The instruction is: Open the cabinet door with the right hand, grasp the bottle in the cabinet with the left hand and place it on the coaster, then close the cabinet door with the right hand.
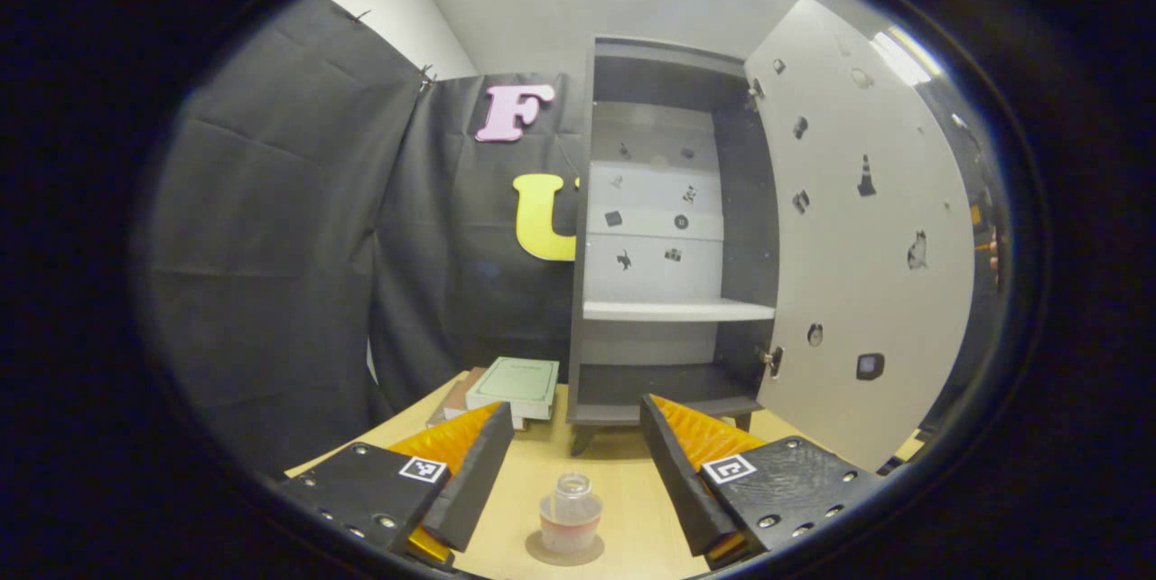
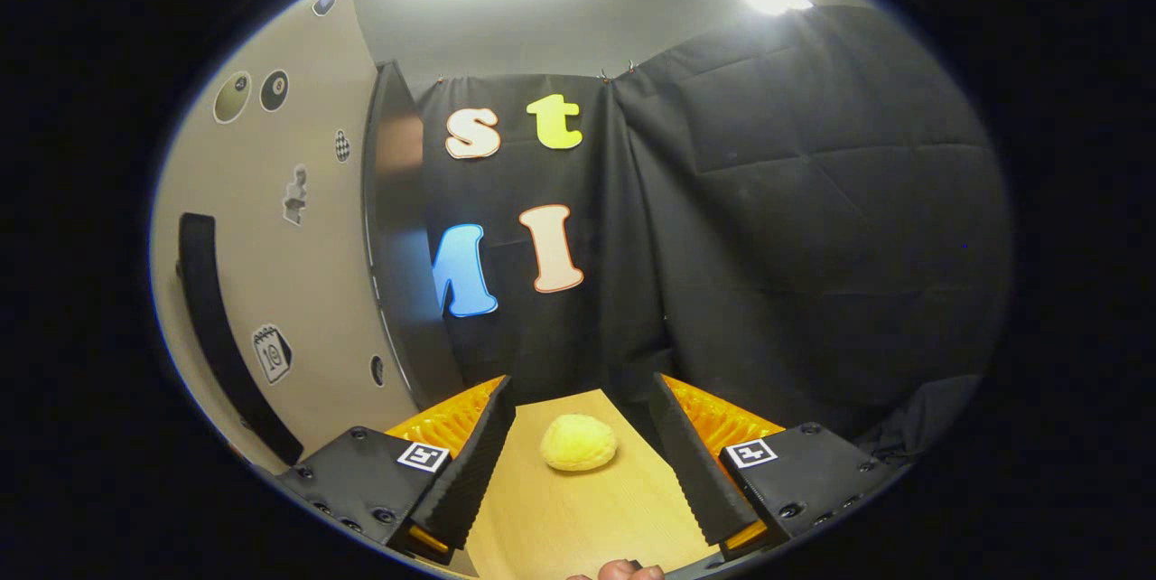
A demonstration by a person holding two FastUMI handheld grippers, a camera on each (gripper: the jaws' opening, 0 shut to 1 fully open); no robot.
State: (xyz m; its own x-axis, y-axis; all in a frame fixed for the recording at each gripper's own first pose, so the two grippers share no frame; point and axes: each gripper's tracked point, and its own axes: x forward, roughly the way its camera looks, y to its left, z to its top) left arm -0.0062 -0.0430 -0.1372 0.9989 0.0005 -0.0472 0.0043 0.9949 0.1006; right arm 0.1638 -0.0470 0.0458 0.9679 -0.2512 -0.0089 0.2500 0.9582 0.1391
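Standing on the coaster (image 1: 564, 551) between the wide-open, empty left gripper (image 1: 571, 464), bottle (image 1: 570, 512) placed; needing the open, empty right gripper (image 2: 578, 463) pressing the door (image 2: 262, 228) by its handle (image 2: 217, 327), swinging smoothly shut.

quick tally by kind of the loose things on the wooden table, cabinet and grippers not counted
Small clear glass bottle with pale liquid, standing on the coaster: 1
Round flat coaster: 1
Books in the stack left of the open grey cabinet: at least 2, exact number unclear
Yellow lumpy lemon-like object in the right gripper view: 1
Total: at least 5
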